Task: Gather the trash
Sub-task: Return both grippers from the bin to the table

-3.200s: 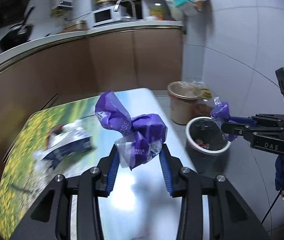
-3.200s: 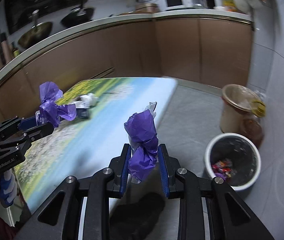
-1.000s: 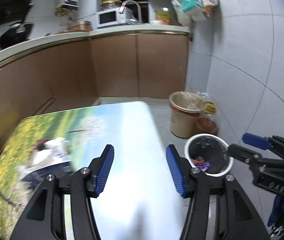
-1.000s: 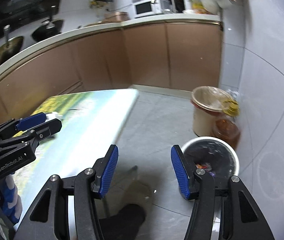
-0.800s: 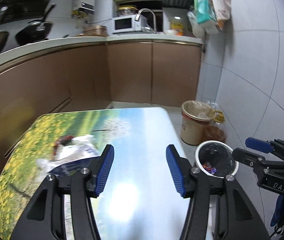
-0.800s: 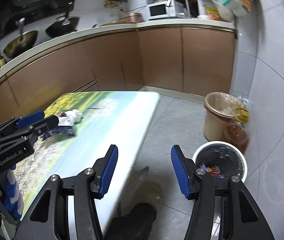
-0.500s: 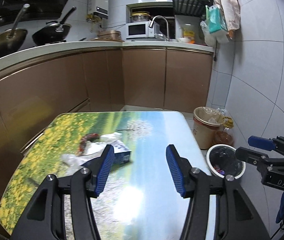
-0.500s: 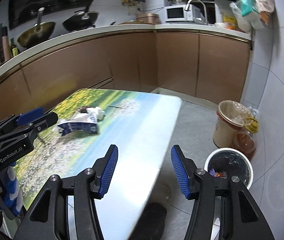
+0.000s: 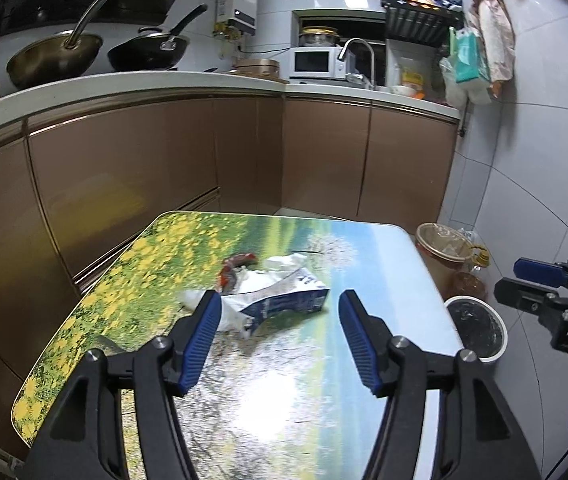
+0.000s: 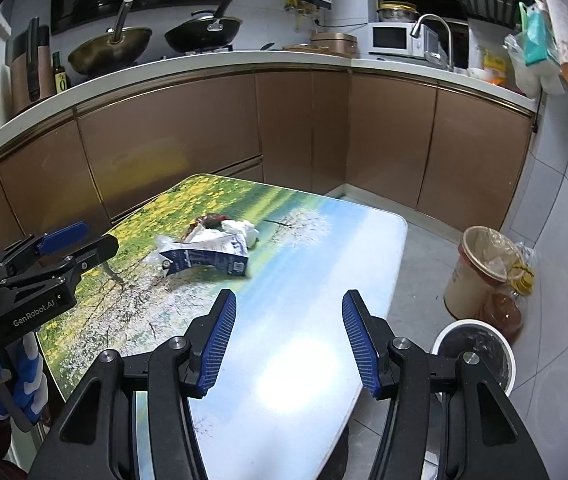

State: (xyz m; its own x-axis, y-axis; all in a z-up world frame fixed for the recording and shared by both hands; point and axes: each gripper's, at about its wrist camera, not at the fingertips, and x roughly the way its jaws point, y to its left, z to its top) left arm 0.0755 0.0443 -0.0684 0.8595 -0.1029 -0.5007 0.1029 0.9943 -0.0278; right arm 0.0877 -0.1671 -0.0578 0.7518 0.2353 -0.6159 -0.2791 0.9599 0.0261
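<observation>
A flattened blue-and-white carton point(image 9: 284, 302) point(image 10: 208, 258) lies mid-table with crumpled white paper point(image 9: 280, 266) point(image 10: 240, 228) and a dark red wrapper point(image 9: 236, 266) point(image 10: 208, 221) behind it. My left gripper point(image 9: 278, 334) is open and empty, held above the table just short of the carton. My right gripper point(image 10: 288, 338) is open and empty over the table's near right part. A white trash bin point(image 9: 480, 330) point(image 10: 474, 350) with a dark liner stands on the floor right of the table.
The table point(image 9: 144, 264) point(image 10: 336, 248) has a landscape-print top. A tan bucket point(image 10: 484, 272) and an oil bottle point(image 10: 504, 306) stand on the floor beside the bin. Brown kitchen cabinets point(image 10: 284, 128) run behind, with pans on the counter. Tiled wall at right.
Both grippers held purple wrappers and let them go at the bin. Open and empty, they have pulled back and up from the bin, so the table with its trash now shows in full.
</observation>
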